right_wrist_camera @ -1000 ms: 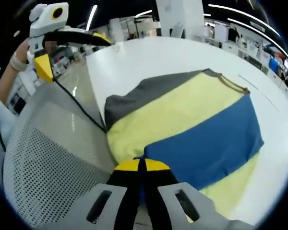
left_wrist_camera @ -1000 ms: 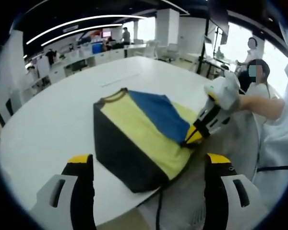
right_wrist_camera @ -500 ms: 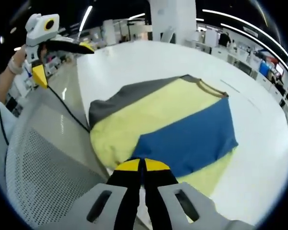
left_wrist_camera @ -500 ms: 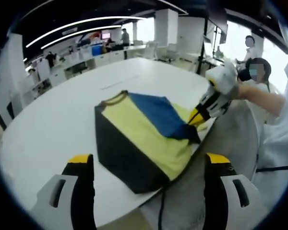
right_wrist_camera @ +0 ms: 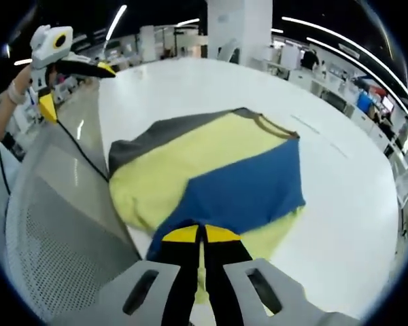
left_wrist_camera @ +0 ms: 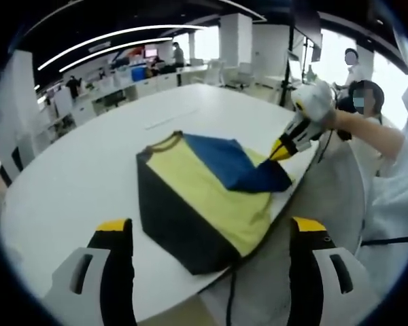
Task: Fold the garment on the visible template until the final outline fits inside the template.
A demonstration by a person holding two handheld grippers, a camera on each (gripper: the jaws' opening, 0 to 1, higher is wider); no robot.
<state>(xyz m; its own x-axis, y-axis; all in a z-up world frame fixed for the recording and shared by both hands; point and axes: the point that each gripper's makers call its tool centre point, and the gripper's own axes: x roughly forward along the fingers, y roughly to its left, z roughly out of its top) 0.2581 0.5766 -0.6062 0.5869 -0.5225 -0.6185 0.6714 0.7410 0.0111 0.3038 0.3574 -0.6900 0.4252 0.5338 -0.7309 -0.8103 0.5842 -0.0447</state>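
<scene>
Garment (left_wrist_camera: 204,197) beside mesh chair (right_wrist_camera: 54,251)

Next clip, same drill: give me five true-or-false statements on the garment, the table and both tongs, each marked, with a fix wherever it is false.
1. The right tongs are shut on the blue panel of the garment. True.
2. The left tongs are clamped on the grey side. False: their jaws stand wide apart, holding nothing.
3. The garment lies on a white table. True.
4. The blue panel covers the whole garment. False: yellow and grey areas show beside it.
5. The collar points toward the person holding the tongs. False: the collar lies at the far end, away from the right tongs.
</scene>
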